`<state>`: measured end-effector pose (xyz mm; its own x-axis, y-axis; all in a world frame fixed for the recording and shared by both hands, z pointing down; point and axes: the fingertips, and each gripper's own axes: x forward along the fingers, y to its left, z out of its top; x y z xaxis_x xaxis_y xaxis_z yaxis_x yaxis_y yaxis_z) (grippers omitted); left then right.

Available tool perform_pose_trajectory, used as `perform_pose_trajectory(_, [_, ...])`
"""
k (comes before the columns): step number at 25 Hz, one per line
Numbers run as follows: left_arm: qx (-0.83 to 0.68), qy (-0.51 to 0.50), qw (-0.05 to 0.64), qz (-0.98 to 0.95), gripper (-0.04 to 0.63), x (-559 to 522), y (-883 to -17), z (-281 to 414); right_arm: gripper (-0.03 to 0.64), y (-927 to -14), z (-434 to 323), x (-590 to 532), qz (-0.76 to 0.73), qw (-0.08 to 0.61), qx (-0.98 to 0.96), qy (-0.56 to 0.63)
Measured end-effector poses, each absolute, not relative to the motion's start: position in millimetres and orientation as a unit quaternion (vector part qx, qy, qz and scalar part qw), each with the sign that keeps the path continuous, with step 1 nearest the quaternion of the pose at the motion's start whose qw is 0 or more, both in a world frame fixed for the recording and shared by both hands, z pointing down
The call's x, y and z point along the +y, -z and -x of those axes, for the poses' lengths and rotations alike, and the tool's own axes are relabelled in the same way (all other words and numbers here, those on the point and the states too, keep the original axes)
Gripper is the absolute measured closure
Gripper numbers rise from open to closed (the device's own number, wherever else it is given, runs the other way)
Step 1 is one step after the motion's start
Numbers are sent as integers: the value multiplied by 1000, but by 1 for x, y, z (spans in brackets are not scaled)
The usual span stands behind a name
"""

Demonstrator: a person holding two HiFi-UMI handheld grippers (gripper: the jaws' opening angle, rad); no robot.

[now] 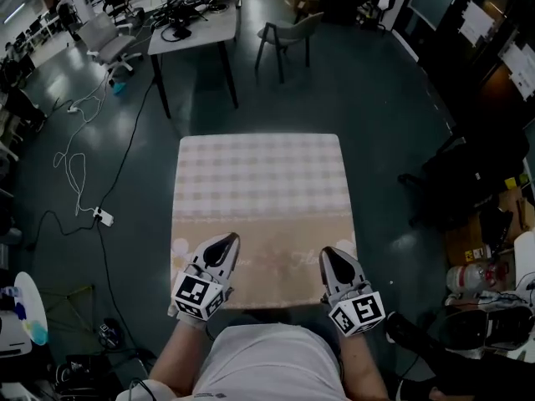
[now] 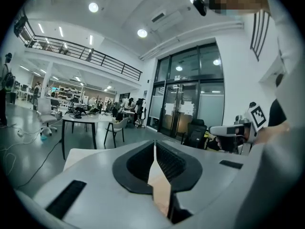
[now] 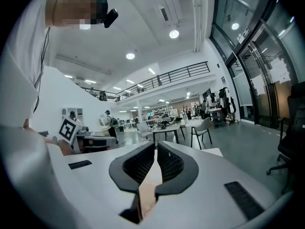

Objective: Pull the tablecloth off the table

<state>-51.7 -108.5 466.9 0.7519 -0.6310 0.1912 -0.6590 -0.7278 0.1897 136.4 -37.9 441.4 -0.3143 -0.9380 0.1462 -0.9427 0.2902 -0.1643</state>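
Observation:
A beige checked tablecloth point(image 1: 261, 199) covers a small square table in the head view. My left gripper point(image 1: 224, 242) is shut on the cloth's near edge at the left. My right gripper point(image 1: 329, 257) is shut on the same edge at the right. In the left gripper view a beige fold of tablecloth point(image 2: 159, 187) is pinched between the black pads, and the left gripper point(image 2: 155, 144) points level across the room. In the right gripper view the right gripper point(image 3: 156, 149) likewise holds a strip of tablecloth point(image 3: 148, 187) between its closed pads.
A grey desk point(image 1: 194, 23) with gear and a chair point(image 1: 288, 33) stand beyond the table. Cables and a power strip point(image 1: 103, 216) trail on the floor at the left. Boxes, bottles and bags point(image 1: 481, 266) crowd the right side.

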Motion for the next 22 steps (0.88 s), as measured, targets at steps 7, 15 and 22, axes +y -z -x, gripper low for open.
perform_pose_trajectory(7, [-394, -110, 139, -902, 583, -160, -509, 96, 588, -462, -132, -84, -567, 84, -810, -121])
perform_pose_trajectory(15, [-441, -195, 168, -860, 580, -204, -582, 120, 584, -531, -178, -145, -551, 191, -799, -150])
perform_pose_trajectory(22, [-434, -294, 242, -816, 477, -186, -674, 129, 476, -652, -224, -169, -514, 316, -767, -217])
